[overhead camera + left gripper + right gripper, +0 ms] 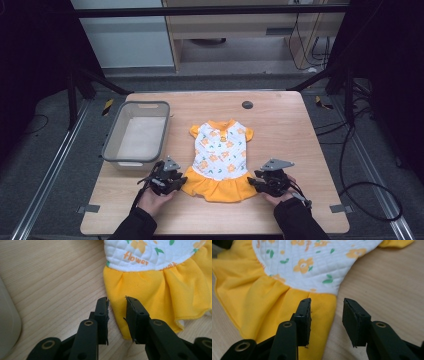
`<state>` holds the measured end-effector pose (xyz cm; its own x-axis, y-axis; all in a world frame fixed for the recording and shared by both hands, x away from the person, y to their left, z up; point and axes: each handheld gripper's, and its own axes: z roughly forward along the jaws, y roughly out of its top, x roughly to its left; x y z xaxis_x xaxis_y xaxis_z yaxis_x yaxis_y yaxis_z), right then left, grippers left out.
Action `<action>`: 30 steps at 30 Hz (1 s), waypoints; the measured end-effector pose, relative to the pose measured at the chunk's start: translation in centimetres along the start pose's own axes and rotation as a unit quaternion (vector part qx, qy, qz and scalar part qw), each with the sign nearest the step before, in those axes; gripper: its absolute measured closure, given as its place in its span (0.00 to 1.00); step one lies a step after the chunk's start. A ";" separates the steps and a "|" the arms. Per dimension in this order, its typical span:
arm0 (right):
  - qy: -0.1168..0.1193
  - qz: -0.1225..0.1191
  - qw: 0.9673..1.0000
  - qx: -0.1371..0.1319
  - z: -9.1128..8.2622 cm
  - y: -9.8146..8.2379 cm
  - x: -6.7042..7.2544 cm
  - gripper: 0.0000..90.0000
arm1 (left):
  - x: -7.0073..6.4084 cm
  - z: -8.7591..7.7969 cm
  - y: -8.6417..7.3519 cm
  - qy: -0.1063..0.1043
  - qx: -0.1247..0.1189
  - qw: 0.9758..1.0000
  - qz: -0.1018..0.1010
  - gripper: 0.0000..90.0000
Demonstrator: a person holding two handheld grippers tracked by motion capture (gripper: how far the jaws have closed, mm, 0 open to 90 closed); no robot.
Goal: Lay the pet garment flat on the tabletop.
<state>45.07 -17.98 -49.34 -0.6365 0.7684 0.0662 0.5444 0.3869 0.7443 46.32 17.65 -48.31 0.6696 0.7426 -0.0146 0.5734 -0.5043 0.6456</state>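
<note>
Jaws astride dress (220, 157) skirt; basket (113, 145) beside

Even, soft light on the worktop (280, 150), dark surroundings

In the high view the wood is evenly lit without glare, and the floor around it falls to near black. In both gripper views the little dress (160, 287) is fairly sharp, while the black tongs (117, 307) nearest the lens blur slightly and cast faint shadows.

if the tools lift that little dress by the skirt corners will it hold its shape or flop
Probably flop: the dress lies flat, and its yellow skirt gathers into soft folds. The quilted white top looks a bit thicker, so it may hang and sag between the corners. It seems light and unlikely to slip.
</note>
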 end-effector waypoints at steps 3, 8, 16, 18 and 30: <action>0.005 -0.009 1.000 0.013 0.3 -0.1 0.2 0.73 | -0.2 0.3 -0.3 -0.012 0.002 1.000 -0.005 0.86; 0.009 -0.010 1.000 0.028 0.4 -0.1 0.3 0.93 | -0.4 0.4 -0.5 -0.023 0.005 1.000 -0.007 0.91; 0.017 -0.017 0.999 0.045 -0.1 -0.1 0.6 0.98 | -1.0 -0.5 -1.3 -0.031 0.012 0.999 -0.004 0.95; 0.010 -0.025 0.999 0.047 -0.4 -0.3 0.7 0.97 | -1.4 -0.8 -1.7 -0.034 0.011 0.999 -0.003 0.94; 0.005 -0.025 1.000 -0.004 -1.9 0.1 0.0 0.91 | -1.1 -3.0 -0.1 -0.006 -0.055 0.998 0.019 0.88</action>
<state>44.08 -18.88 -47.99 -0.6682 0.7432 0.0350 0.5076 0.4210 0.7517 44.09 18.17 -46.10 0.6954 0.7186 0.0024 0.4928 -0.4792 0.7263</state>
